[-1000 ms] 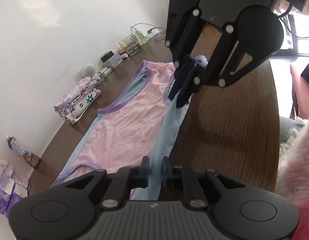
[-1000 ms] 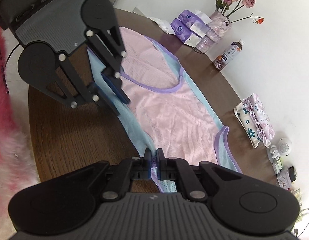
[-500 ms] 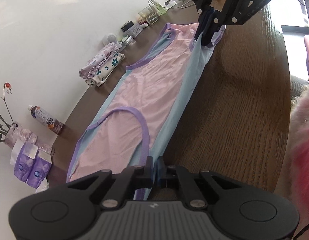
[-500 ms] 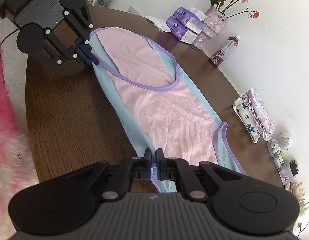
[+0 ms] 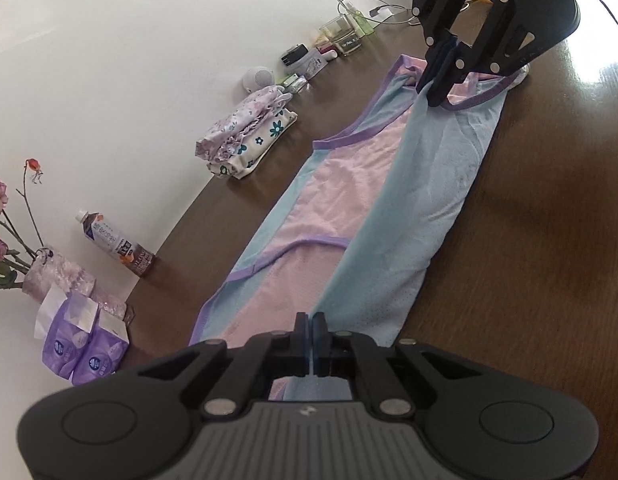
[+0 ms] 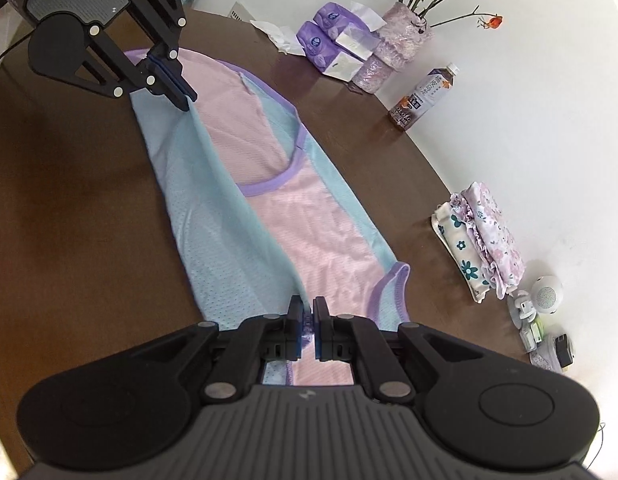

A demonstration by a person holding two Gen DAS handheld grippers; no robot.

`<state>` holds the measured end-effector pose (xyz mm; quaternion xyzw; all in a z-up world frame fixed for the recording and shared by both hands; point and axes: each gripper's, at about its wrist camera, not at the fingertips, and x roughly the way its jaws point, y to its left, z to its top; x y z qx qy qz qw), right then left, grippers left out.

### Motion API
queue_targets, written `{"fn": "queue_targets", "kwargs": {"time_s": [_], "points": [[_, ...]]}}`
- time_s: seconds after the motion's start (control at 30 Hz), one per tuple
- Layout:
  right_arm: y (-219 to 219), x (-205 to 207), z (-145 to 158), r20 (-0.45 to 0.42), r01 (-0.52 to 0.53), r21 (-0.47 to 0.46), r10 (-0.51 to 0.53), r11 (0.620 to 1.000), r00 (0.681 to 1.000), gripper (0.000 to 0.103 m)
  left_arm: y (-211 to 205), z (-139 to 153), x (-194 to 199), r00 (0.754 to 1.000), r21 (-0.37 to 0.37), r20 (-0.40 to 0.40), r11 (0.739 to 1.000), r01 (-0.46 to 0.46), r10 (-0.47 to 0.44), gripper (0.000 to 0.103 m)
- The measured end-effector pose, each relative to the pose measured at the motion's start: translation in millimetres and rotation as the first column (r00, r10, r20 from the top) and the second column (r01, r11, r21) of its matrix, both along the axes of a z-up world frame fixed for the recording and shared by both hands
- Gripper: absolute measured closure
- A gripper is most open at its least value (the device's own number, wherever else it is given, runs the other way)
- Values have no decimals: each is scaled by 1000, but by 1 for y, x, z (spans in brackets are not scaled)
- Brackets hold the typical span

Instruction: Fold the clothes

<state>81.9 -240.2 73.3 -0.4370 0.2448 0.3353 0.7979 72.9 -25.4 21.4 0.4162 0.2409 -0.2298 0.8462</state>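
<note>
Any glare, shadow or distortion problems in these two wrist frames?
Left wrist view: window glare on the table at top right, fisheye bending the wall edge, dark corners. Right wrist view: even light, a soft shadow on the wood under the left gripper; the garment stays sharp, mesh holes visible.
</note>
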Motion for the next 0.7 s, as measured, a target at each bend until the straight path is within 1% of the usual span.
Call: {"fn": "queue_targets", "kwargs": {"time_s": [0.1,0.17,0.27,0.37,0.43,0.47,0.5,0.53,0.6,0.7], "points": [[2,17,-7,-29,9,-1,-9,1000,1000,99,0,-6,17,999,-15,-39,1000,-3,3,101],[2,25,-14,-47,14,-4,-14,1000,999,99,1,-11,24,998,-26,-67,1000,-6,4,98],[2,33,-20,-66,22,1,-21,1000,998,99,3,-16,31,996,-34,-88,999,-17,14,96],[1,39,-24,-79,34,23,-32,999,996,98,5,-15,35,995,-52,-93,998,-40,35,89],[-1,43,-25,-93,47,45,-43,998,995,95,7,-12,35,995,-72,-89,996,-61,55,76],[-2,46,-26,-106,56,57,-50,997,993,93,9,-10,34,994,-85,-86,994,-69,62,73],[-3,49,-27,-129,69,71,-59,995,990,87,10,-8,33,994,-99,-85,992,-77,69,69],[-6,52,-27,-155,87,90,-72,992,985,80,12,-7,32,993,-114,-86,990,-88,78,69],[-14,58,-25,-199,147,139,-117,979,973,73,17,-5,30,991,-142,-90,983,-114,102,68],[-32,61,-14,-238,237,226,-183,945,954,73,29,-3,24,982,-184,-96,967,-177,162,68]]}}
